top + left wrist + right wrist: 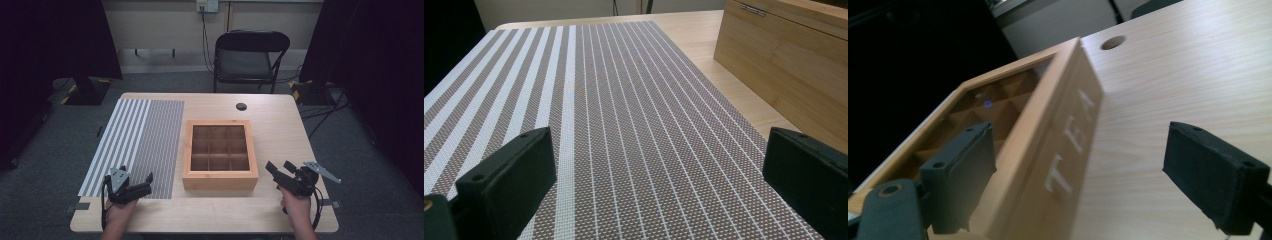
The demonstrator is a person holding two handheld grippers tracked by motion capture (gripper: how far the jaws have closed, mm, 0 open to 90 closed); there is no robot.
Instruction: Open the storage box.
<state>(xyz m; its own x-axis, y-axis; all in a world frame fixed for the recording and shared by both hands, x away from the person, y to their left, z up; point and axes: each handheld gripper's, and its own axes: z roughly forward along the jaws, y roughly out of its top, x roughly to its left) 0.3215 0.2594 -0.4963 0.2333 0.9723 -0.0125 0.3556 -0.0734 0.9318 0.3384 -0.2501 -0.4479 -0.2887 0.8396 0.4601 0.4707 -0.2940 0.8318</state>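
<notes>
- A square, light wooden box (220,177) with nine open compartments sits near the middle of the pale wooden table (280,125); the right gripper view shows the word "TEA" on its side (1070,140).
- A woven placemat with grey and white stripes (145,140) lies flat on the table just left of the box, apart from it.
- The left gripper (141,186), held in the person's left hand (120,210), hovers over the near end of the placemat; its jaws stand wide apart and hold nothing.
- The right gripper (281,167), in the right hand (296,202), is near the box's front right corner, jaws spread wide and empty.
- A black folding chair (250,57) stands beyond the table's far edge.
- A small dark round hole (241,106) sits in the tabletop behind the box.
</notes>
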